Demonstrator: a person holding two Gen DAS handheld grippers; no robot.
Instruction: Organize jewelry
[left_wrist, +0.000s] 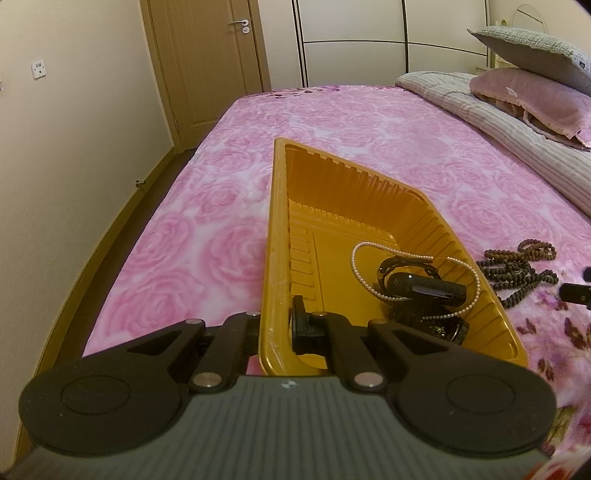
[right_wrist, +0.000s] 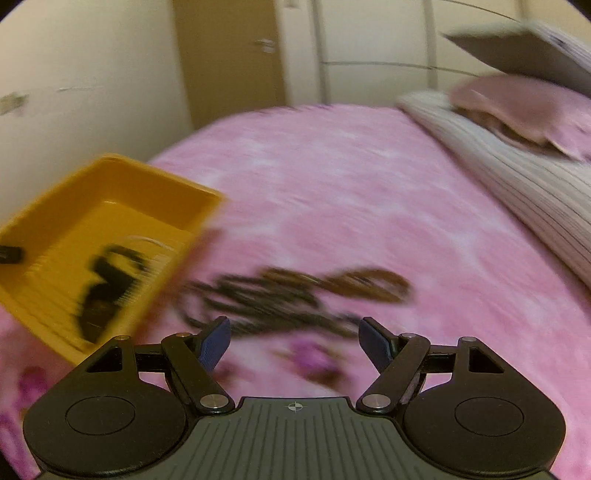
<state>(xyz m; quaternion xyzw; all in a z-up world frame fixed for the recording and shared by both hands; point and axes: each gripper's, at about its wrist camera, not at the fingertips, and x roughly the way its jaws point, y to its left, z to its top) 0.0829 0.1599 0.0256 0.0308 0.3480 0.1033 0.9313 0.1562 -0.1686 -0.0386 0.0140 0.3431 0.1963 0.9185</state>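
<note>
Left wrist view: left gripper (left_wrist: 284, 326) clenched on the near left wall of the yellow tray (left_wrist: 424, 218), one finger inside the tray, the other outside. Tray stretching ahead over the pink rose bedspread (left_wrist: 184, 229). Inside, ahead and to the right of the fingers: a pearl necklace (left_wrist: 476, 280) looped around a black watch (left_wrist: 417, 284); more dark pieces just nearer, too murky to name. Outside the tray, further right on the bedspread, a tangle of dark brown bead strands (left_wrist: 521, 271). Beyond that, at the right edge, a black fingertip of the right gripper (left_wrist: 574, 293).

Right wrist view, heavily blurred: right gripper (right_wrist: 294, 338) released, blue pads (right_wrist: 214, 347) wide apart with nothing between them. Bead strands just ahead of the fingertips, flat on the bedspread. Yellow tray off to the left, dark contents smeared. Pillows (right_wrist: 524, 107) far ahead right.
</note>
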